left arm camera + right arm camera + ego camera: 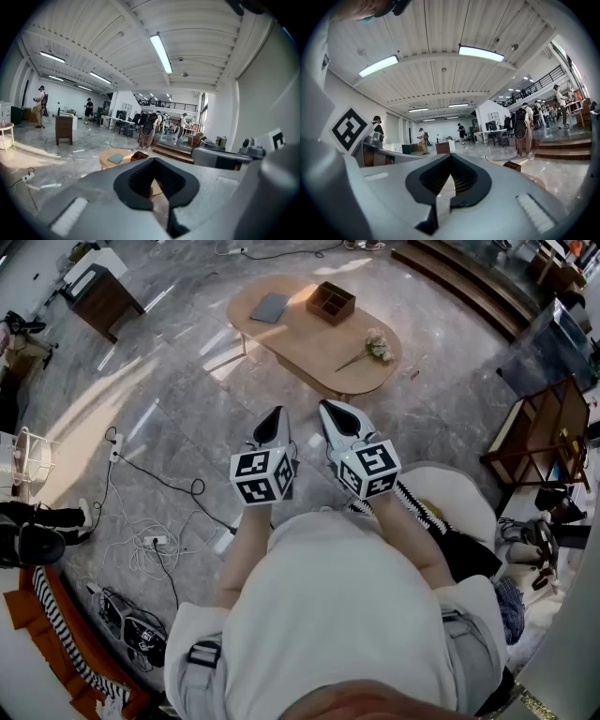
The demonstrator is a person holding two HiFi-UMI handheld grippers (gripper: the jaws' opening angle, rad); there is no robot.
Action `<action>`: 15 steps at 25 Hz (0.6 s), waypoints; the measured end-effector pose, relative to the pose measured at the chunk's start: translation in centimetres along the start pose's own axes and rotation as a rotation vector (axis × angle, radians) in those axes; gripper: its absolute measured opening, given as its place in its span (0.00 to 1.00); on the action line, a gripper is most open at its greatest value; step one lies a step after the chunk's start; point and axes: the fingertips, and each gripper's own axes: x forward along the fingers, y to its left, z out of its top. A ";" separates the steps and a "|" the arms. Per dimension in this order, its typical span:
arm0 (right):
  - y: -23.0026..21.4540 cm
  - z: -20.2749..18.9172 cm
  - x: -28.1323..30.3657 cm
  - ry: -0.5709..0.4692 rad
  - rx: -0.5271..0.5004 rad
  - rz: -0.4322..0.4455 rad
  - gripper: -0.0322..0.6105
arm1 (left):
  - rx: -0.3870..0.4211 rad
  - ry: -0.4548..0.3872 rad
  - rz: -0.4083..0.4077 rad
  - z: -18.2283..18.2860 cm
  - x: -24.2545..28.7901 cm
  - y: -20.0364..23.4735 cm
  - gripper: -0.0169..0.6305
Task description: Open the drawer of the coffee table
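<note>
Far left, a dark wooden cabinet [103, 298] stands by the wall, and below it a tangle of white cables [155, 542] trails across the grey marble floor [178, 399]. Moving in, here is the left gripper [273, 420], held out in the air in front of the person and tipped slightly down; its own view shows the 2 jaws together with nothing between them. Straight ahead sits the coffee table [314, 343], an oval light-wood top well apart from both grippers, with open floor in between. On it, from the left: a flat grey notebook [270, 307], a brown wooden box [330, 302] with compartments, and a small bunch of pale flowers [377, 346] near the right end. The drawer cannot be made out from this angle. Just beside the left one hangs the right gripper [336, 418], level, its 2 jaws also pressed together and empty. Far right, a wooden shelf frame [544, 437] stands tilted at the edge.
</note>
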 end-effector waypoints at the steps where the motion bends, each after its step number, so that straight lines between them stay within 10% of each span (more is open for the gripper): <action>1: 0.1 0.1 -0.1 -0.003 0.000 -0.001 0.05 | 0.000 -0.001 0.003 0.0 -0.2 0.1 0.03; 15: 0.7 -0.1 -0.1 -0.004 -0.012 0.004 0.05 | -0.012 -0.009 0.007 0.0 -0.7 0.7 0.03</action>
